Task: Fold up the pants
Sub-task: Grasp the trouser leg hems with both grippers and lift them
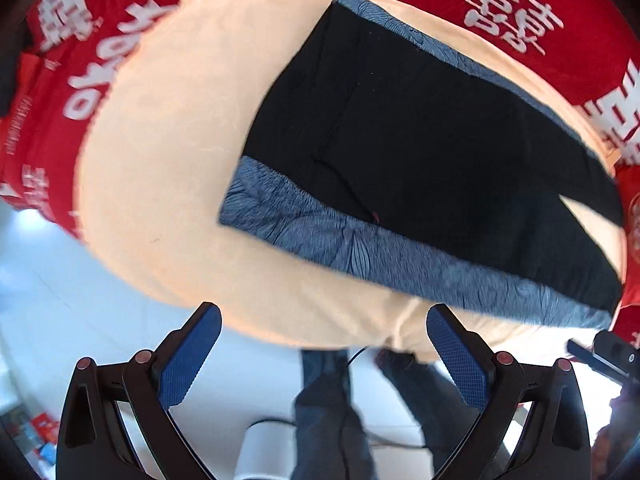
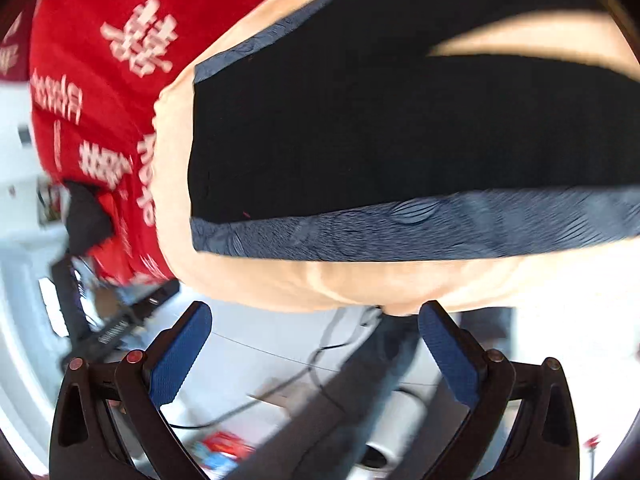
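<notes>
Black pants (image 1: 420,140) with blue-grey patterned side panels lie flat on a peach cloth (image 1: 168,140) spread over a red cloth. The legs part in a slit toward the right. My left gripper (image 1: 324,320) hovers open near the cloth's front edge, below the pants, holding nothing. In the right wrist view the same pants (image 2: 380,128) fill the upper frame, their blue-grey band (image 2: 420,228) nearest. My right gripper (image 2: 316,316) is open too, just off the peach cloth's (image 2: 320,284) near edge, empty.
A red cloth (image 1: 100,40) with white characters covers the table under the peach cloth (image 2: 100,80). Below the table edge I see a person's legs in dark jeans (image 1: 332,408), cables on a pale floor (image 2: 280,392), and a dark stand (image 2: 72,280) at the left.
</notes>
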`<action>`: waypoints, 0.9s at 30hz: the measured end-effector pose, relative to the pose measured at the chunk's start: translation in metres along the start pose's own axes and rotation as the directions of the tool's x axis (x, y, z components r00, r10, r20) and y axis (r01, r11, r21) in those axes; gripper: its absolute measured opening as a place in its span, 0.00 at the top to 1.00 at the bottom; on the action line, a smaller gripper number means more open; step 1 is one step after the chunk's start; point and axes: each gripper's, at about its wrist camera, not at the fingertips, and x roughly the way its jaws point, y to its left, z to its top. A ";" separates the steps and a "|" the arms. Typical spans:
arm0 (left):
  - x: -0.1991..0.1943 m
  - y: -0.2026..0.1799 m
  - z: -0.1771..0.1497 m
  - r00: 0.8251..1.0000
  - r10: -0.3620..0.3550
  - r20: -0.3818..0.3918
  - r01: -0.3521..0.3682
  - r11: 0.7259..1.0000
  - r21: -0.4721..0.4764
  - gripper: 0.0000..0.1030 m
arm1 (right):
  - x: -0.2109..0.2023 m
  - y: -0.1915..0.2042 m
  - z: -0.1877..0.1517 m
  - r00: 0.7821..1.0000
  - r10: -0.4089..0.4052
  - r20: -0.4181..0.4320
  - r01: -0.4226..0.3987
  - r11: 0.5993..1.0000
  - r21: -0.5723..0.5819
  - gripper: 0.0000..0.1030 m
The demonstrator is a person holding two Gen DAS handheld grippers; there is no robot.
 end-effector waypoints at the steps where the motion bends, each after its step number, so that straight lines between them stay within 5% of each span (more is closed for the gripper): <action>1: 0.011 0.006 0.004 1.000 -0.021 0.015 0.021 1.000 -0.003 0.00 | 0.009 -0.005 0.000 0.999 0.038 0.003 -0.038 0.999 0.021 0.00; 4: 0.039 0.021 0.010 0.994 -0.104 0.018 0.104 0.994 -0.043 0.00 | 0.041 -0.027 0.000 0.993 0.115 0.028 -0.117 0.989 0.094 0.00; 12: 0.093 0.037 0.014 0.942 -0.335 0.004 0.334 0.938 -0.090 0.00 | 0.088 -0.085 0.001 0.951 0.295 0.095 -0.308 0.932 0.190 0.14; 17: 0.095 0.037 0.018 0.930 -0.366 0.037 0.368 0.928 -0.064 0.00 | 0.103 -0.088 0.010 0.880 0.455 0.136 -0.474 0.862 0.182 0.15; 20: 0.089 0.033 0.023 0.899 -0.434 0.057 0.437 0.897 -0.067 0.00 | 0.096 -0.082 0.014 0.833 0.517 0.196 -0.549 0.818 0.172 0.15; 22: 0.093 0.025 0.033 0.901 -0.431 0.046 0.433 0.899 -0.071 0.00 | 0.091 -0.083 0.017 0.804 0.544 0.240 -0.588 0.789 0.180 0.15; 26: 0.092 0.023 0.039 0.909 -0.413 0.059 0.417 0.904 -0.094 0.02 | 0.090 -0.081 0.016 0.820 0.524 0.232 -0.566 0.805 0.181 0.17; 27: 0.092 0.025 0.039 0.918 -0.392 0.058 0.396 0.912 -0.105 0.12 | 0.090 -0.084 0.016 0.821 0.522 0.230 -0.564 0.803 0.190 0.21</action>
